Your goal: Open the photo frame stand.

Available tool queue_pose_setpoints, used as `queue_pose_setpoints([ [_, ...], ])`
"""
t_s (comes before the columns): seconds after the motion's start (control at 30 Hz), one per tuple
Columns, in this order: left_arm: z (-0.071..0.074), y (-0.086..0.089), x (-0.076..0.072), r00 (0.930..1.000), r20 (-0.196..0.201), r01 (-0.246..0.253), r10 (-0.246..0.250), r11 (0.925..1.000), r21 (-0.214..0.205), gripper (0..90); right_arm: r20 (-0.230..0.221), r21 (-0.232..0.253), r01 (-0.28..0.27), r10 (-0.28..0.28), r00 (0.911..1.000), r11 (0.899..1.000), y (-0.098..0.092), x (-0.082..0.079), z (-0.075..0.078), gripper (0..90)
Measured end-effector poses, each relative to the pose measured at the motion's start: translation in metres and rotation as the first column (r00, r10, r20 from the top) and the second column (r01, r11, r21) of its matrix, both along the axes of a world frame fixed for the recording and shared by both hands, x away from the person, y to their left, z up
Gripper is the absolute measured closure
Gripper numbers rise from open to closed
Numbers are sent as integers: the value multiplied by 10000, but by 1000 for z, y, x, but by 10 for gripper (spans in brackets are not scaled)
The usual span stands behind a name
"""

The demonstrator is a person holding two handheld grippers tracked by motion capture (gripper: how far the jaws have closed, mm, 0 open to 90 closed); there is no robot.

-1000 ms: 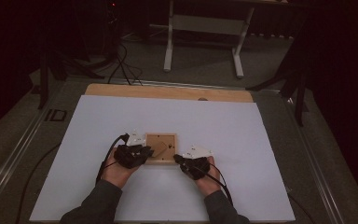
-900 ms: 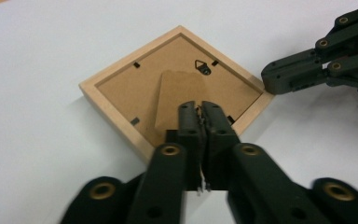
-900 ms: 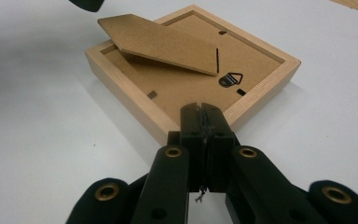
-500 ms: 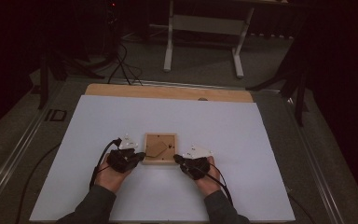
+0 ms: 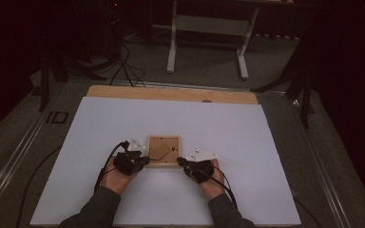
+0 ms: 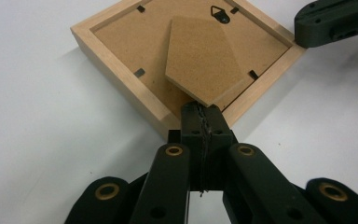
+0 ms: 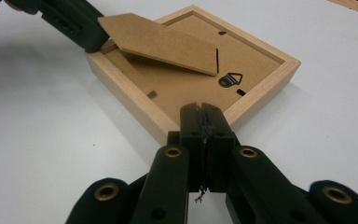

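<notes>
Left gripper view: your left gripper [image 6: 200,116] fingers are closed at the picture frame's [image 5: 163,150] near corner, beneath its raised stand [image 6: 200,58]; right gripper [image 7: 200,119] closed at the opposite corner.

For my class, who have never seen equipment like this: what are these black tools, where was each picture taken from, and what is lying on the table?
A person holds two hand-held grippers, left gripper and right gripper. One picture looks down from above; the other two come from cameras riding on each gripper, looking along its black jaws. On the white table lies a wooden picture frame, back side up, its fold-out stand lifted. Both pairs of jaws are shut at the frame's near corners; whether they pinch anything cannot be told.
</notes>
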State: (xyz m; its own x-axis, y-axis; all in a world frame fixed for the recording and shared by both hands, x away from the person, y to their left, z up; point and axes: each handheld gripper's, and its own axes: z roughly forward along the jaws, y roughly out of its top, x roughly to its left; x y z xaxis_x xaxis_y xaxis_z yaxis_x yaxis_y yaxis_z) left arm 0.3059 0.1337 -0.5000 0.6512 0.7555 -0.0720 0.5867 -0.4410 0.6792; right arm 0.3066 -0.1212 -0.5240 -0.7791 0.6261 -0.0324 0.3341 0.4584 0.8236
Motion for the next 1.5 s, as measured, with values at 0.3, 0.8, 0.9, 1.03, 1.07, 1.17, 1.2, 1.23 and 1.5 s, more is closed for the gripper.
queue_pose_setpoints([
  [0.3, 15, -12, 3, 9996, 260, 137, -126, 9990, -422, 810, 3, 8, 10, -10, 10000, 10000, 0, 0, 0, 877],
  [0.8, 12, -19, 18, 9967, -788, -276, 186, 9930, -1148, 517, 19, -19, 9, -9, 10000, 10000, 0, 0, 0, 869],
  [0.9, 10, -20, 20, 9955, -924, -328, 222, 9929, -1143, 490, 9, -14, 6, -6, 10000, 10000, 0, 0, 0, 869],
  [1.03, 10, -23, 25, 9929, -1141, -493, 346, 9905, -1282, 466, 27, -13, -4, 4, 10000, 10000, 0, 0, 0, 867],
  [1.07, 10, -24, 27, 9921, -1183, -558, 409, 9906, -1249, 464, 29, -15, -11, 11, 10000, 10000, 0, 0, 0, 867],
  [1.17, 10, -26, 30, 9903, -1277, -715, 555, 9896, -1245, 460, 30, -18, -13, 13, 10000, 10000, 0, 0, 0, 867],
  [1.2, 10, -26, 31, 9895, -1314, -775, 606, 9889, -1271, 457, 30, -18, -14, 14, 10000, 10000, 0, 0, 0, 867],
  [1.23, 10, -27, 32, 9889, -1324, -846, 672, 9878, -1307, 451, 34, -22, -16, 16, 10000, 10000, 0, 0, 0, 866],
  [1.5, 6, -28, 40, 9823, -1643, -1129, 902, 9844, -1349, 449, 17, -34, -24, 24, 10000, 10000, 0, 0, 0, 865],
])
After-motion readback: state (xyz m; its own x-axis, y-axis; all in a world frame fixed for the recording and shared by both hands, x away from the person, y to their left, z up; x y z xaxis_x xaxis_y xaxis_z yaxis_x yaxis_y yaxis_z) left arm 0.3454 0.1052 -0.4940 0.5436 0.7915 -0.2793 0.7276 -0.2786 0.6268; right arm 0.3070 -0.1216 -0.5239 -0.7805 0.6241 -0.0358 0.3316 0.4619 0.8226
